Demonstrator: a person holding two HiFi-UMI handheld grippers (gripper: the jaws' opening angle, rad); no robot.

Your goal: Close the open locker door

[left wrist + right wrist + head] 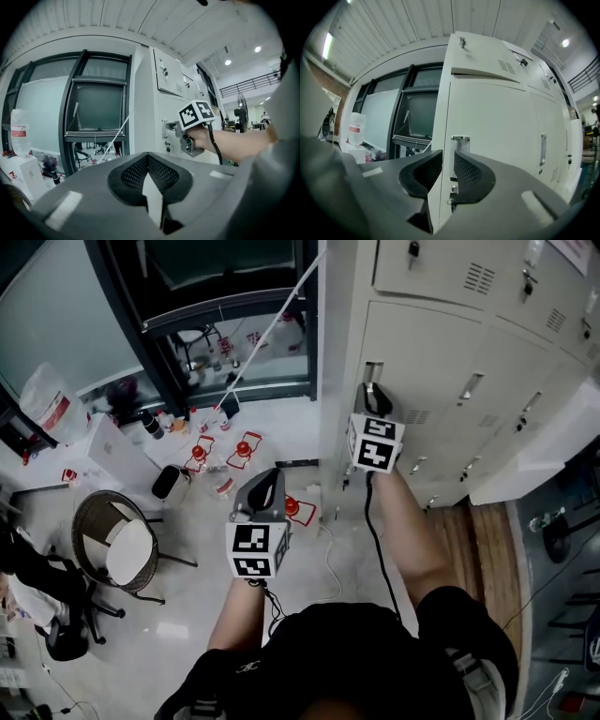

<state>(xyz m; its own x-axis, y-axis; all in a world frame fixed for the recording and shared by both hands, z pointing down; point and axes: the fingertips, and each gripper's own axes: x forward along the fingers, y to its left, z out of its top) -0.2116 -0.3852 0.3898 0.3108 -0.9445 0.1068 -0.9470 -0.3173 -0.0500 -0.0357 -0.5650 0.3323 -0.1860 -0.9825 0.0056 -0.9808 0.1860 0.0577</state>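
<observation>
A bank of cream lockers point(450, 381) stands at the right of the head view. My right gripper point(373, 397) points at the leftmost lower door point(492, 126), just short of its metal handle point(460, 139). Its jaws stand a little apart, and only the locker's left edge shows through the gap. Further right, a white door panel point(548, 451) swings out from the row. My left gripper point(265, 491) hangs in the air over the floor, left of the lockers, jaws narrowly apart and empty. From the left gripper view I see the right gripper point(180, 132) at the handle.
Dark-framed windows point(96, 108) adjoin the lockers on the left. On the floor below lie a wicker basket point(112, 540), red-capped bottles point(244, 448), boxes and a white cable point(333, 563). A strip of wooden flooring point(487, 549) runs along the lockers' foot.
</observation>
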